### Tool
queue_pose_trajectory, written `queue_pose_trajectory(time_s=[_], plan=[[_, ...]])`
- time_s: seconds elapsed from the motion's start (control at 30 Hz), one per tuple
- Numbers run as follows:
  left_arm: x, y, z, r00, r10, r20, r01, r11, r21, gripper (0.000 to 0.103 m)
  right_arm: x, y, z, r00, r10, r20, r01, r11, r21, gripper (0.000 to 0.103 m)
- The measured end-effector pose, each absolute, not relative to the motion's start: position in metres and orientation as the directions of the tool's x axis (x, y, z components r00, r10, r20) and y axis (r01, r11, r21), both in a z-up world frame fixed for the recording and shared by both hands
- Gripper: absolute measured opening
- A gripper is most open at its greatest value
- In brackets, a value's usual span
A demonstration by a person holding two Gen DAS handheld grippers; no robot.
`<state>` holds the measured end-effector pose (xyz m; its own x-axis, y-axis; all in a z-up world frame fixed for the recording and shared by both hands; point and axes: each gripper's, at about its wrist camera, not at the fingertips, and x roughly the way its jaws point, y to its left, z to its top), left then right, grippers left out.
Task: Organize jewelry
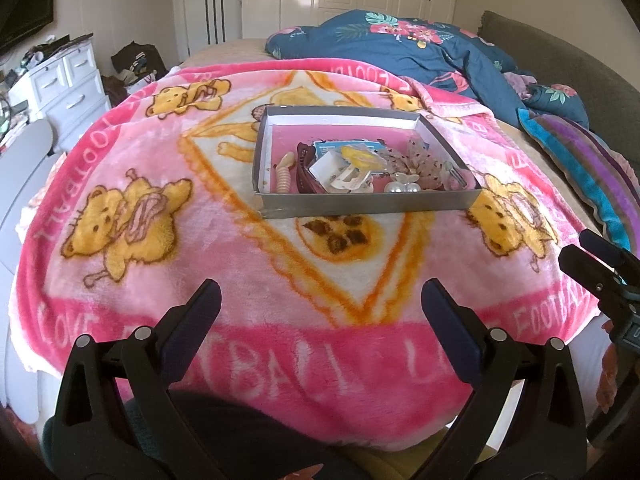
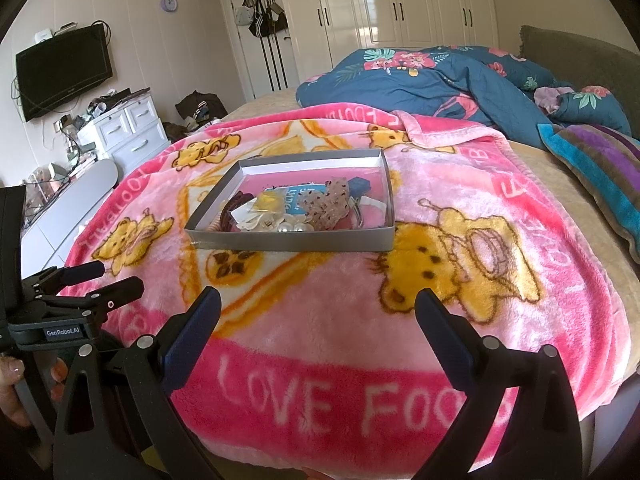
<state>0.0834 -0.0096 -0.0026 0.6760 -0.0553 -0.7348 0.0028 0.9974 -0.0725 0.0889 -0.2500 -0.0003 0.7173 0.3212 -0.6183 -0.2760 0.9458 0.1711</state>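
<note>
blanket: pink fleece blanket (image 1: 224, 216) with yellow bears and football lettering, spread over the bed; everything i'm working on sits on it.
box: shallow grey box (image 1: 372, 204) with a pink floor, flat on the blanket near its middle, well ahead of both claws.
jewelry: i see a jumbled pile (image 1: 360, 168) bunched in the near right part of the box: pearl beads (image 1: 402, 187), a cream ribbed clip (image 1: 285, 178), a blue card (image 2: 298, 200), a spotted sheer bow (image 1: 420, 160). far left of the box floor is bare pink.
left claw: left gripper (image 1: 320, 300) fingers spread wide, nothing between them, hovering over the near blanket edge.
right claw: right gripper (image 2: 318, 306) also wide open and holding nothing, same height, short of the box.
spacing: each claw shows at the edge of the other's view, side by side, apart.
background: blue floral quilt (image 2: 432, 80) bunched behind the box, white drawers (image 2: 128, 128) and a wall tv (image 2: 62, 70) to the left.
</note>
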Motion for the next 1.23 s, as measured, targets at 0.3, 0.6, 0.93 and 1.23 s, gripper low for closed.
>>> queue_pose_trajectory(time_s=[0.3,0.6,0.93,1.23], plan=[[0.082,-0.005,-0.002,0.671,-0.064,-0.739,0.011,0.997,-0.076,0.094,0.089,-0.249,0.0,0.717,0.321,-0.618,-0.276,0.946,0.17,0.097],[0.083,-0.001,-0.002,0.636,-0.089,-0.767,0.011,0.994,-0.107,0.094,0.094,-0.259,0.006,0.725,0.288,-0.626,-0.245,0.957,0.156,0.097],[0.115,0.056,0.002,0.635,0.024,-0.772,-0.18,0.976,-0.119,0.094,0.143,-0.316,-0.01,0.747,0.161,-0.645,-0.064,0.983,0.171,0.097],[0.208,0.165,-0.025,0.526,0.308,-0.793,-0.428,0.901,0.066,0.094,0.242,-0.424,-0.055,0.682,-0.073,-0.728,0.269,0.95,0.157,0.097]])
